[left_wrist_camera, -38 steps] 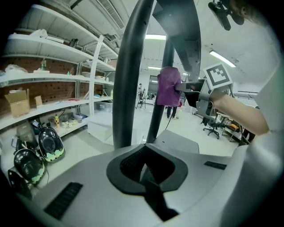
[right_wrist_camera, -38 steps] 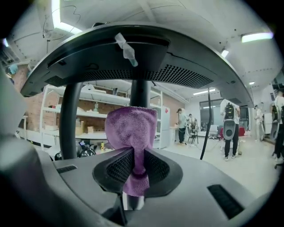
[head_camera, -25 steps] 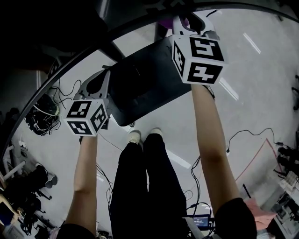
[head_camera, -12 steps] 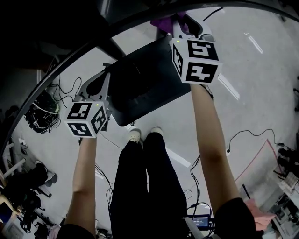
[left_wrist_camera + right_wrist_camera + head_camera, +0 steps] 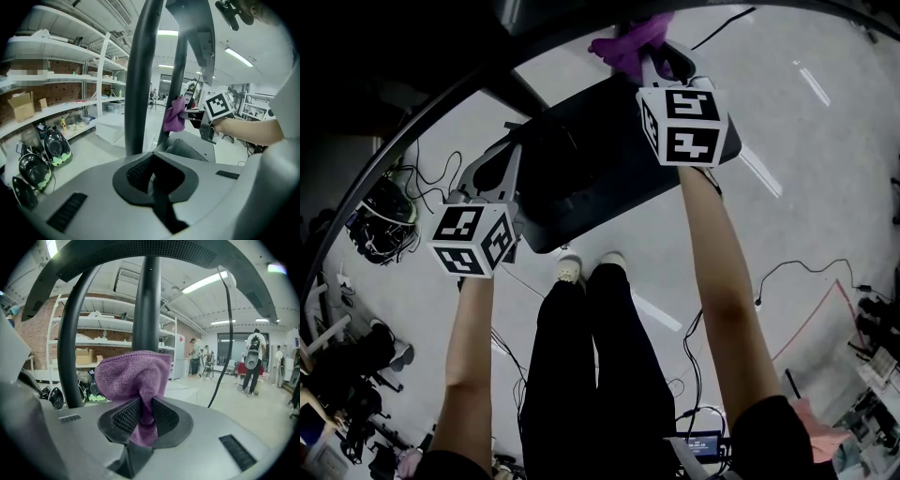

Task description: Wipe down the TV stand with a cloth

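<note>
Right gripper [image 5: 144,414]: clamped tight on a fold of the purple cloth [image 5: 131,373], which bunches above the jaws. Left gripper [image 5: 152,178]: jaws together, nothing between them, held near the edge of the stand's base [image 5: 581,178]. The cloth is raised at the stand's pole [image 5: 145,301]; contact cannot be confirmed. Judged step: wiping the pole. The next move calls for pressing the cloth onto the pole and drawing it along, grip kept firm. Far shelf [image 5: 70,108]: one open cardboard box [image 5: 21,105], contents not visible.
</note>
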